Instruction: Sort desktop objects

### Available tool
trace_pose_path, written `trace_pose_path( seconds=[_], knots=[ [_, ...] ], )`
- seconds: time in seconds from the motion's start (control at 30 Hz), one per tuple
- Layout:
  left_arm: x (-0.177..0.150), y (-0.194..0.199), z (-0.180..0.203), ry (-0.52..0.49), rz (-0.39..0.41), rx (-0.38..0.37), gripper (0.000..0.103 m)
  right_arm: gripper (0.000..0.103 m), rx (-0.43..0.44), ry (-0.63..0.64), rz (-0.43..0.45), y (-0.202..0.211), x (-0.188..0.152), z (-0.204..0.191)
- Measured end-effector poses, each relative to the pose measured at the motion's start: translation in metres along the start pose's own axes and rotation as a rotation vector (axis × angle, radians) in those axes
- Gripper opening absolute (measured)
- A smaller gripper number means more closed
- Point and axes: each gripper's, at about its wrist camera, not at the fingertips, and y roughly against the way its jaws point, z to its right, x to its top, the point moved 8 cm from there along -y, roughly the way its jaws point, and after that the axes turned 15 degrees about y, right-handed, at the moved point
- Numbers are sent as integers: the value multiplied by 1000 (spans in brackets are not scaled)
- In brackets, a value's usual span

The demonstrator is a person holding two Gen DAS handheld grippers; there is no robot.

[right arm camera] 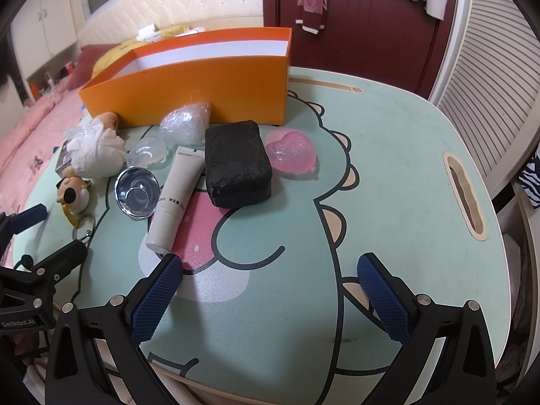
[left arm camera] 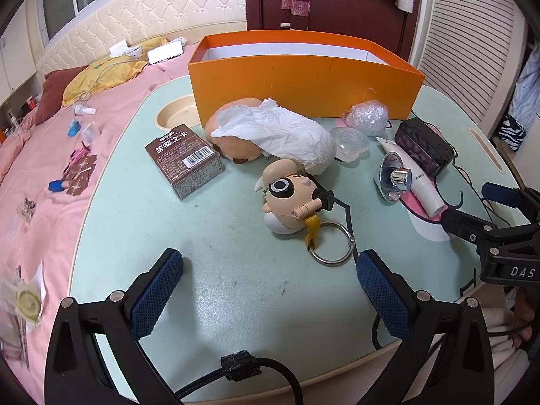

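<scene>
An open orange box stands at the back of the green lap table. In front of it lie a brown card box, a plush toy under a white tissue, a cartoon keychain figure with a ring, a white tube, a chrome cap, a black pouch and a pink heart. My left gripper hovers open short of the keychain. Over the table's near middle my right gripper is open too, empty.
A crumpled clear wrap and a clear plastic lid lie by the box. A round cup recess sits at the table's far left, a slot on its right. A pink bed with small items lies to the left.
</scene>
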Motion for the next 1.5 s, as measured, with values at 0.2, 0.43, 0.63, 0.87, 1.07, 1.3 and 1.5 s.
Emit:
trace_pose_path(
  seconds=[0.2, 0.43, 0.63, 0.87, 1.07, 1.3, 1.5],
  knots=[
    [0, 1, 1, 4, -1, -6, 103, 103, -1, -1, 1, -1, 0, -1],
    [1, 8, 0, 30, 4, -53, 103, 103, 2, 4, 3, -1, 0, 2],
    [38, 49, -30, 120, 160, -132, 103, 103, 1, 3, 4, -1, 1, 3],
    [63, 25, -83, 210, 109, -43, 68, 103, 1, 7, 5, -1, 1, 2],
    [75, -4, -77, 257, 48, -110, 68, 103, 1, 7, 7, -1, 0, 2],
    [86, -22, -62, 210, 43, -96, 65, 103, 1, 7, 8, -1, 0, 2],
    [74, -13, -73, 241, 59, -148, 61, 103, 3, 11, 11, 0, 0, 2]
  ],
)
